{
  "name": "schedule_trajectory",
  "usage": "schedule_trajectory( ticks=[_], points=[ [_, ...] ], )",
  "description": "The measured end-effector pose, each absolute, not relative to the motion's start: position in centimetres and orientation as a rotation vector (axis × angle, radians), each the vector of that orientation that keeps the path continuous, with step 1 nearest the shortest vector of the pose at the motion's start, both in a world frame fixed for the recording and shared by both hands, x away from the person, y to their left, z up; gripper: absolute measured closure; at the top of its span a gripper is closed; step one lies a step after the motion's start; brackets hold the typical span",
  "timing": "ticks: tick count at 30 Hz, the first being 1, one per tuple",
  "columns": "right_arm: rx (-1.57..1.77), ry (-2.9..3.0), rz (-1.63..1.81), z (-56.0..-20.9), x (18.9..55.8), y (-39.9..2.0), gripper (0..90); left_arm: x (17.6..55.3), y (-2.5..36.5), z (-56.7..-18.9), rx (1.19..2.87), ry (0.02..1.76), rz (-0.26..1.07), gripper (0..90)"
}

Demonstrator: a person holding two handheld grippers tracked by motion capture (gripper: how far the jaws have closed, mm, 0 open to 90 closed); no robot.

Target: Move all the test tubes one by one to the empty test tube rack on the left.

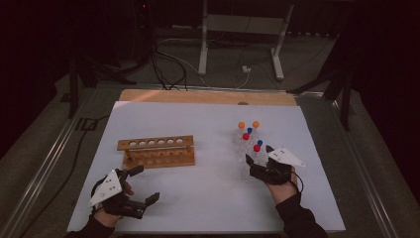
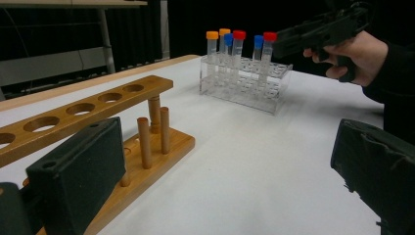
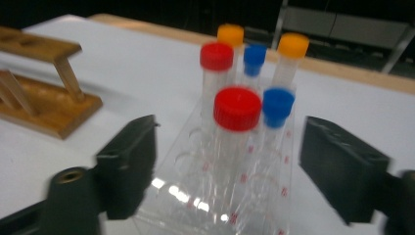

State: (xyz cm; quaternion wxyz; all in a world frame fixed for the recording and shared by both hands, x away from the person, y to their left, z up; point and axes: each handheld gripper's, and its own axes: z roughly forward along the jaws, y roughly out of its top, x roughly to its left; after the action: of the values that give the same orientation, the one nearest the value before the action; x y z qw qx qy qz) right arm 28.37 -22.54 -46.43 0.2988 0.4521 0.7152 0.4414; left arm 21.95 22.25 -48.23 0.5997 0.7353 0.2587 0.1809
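Note:
A clear plastic rack (image 1: 241, 157) (image 2: 244, 85) (image 3: 186, 196) holds several capped tubes with orange, blue and red caps. My right gripper (image 1: 258, 153) (image 3: 235, 166) is at the rack's near end, open. Its jaws stand on either side of the nearest red-capped tube (image 1: 256, 148) (image 3: 237, 110) with a gap on both sides. A wooden tube rack (image 1: 156, 151) (image 2: 98, 98) (image 3: 44, 98) with a row of empty holes sits at centre left. My left gripper (image 1: 147, 183) (image 2: 227, 171) rests open by the front left edge, just in front of the wooden rack, with nothing between its jaws.
The white table top (image 1: 208, 188) stretches between the two racks. In the left gripper view the person's right hand (image 2: 352, 54) holds the other gripper beside the clear rack. Cables and a metal stand leg (image 1: 203, 44) lie on the floor beyond the table's far edge.

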Motion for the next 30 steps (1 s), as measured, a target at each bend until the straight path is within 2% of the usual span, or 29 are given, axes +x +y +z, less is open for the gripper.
schedule_trajectory(
  ticks=[6,7,8,13,20,22,30],
  points=[
    [1.256,1.913,1.119,-47.15,28.46,-22.05,43.0,21.95,22.31,-48.22,1.703,0.598,0.417,0.7],
    [1.256,1.913,1.119,-47.15,28.46,-22.05,43.0,21.96,22.33,-48.23,1.703,0.598,0.416,0.7],
    [1.262,1.914,1.107,-47.26,28.48,-21.93,49.0,21.97,22.32,-48.24,1.704,0.598,0.416,0.7],
    [1.291,1.915,1.089,-47.44,28.8,-21.83,60.6,21.97,22.3,-48.25,1.707,0.597,0.417,0.7],
    [1.308,1.92,1.092,-47.51,29.16,-21.87,68.3,21.99,22.3,-48.27,1.707,0.597,0.415,0.7],
    [1.307,1.926,1.09,-47.58,29.29,-21.7,73.2,22.01,22.32,-48.27,1.706,0.598,0.414,0.7],
    [1.287,1.917,1.089,-47.39,29.2,-21.62,74.3,22.03,22.36,-48.27,1.704,0.599,0.413,0.7]
  ],
)
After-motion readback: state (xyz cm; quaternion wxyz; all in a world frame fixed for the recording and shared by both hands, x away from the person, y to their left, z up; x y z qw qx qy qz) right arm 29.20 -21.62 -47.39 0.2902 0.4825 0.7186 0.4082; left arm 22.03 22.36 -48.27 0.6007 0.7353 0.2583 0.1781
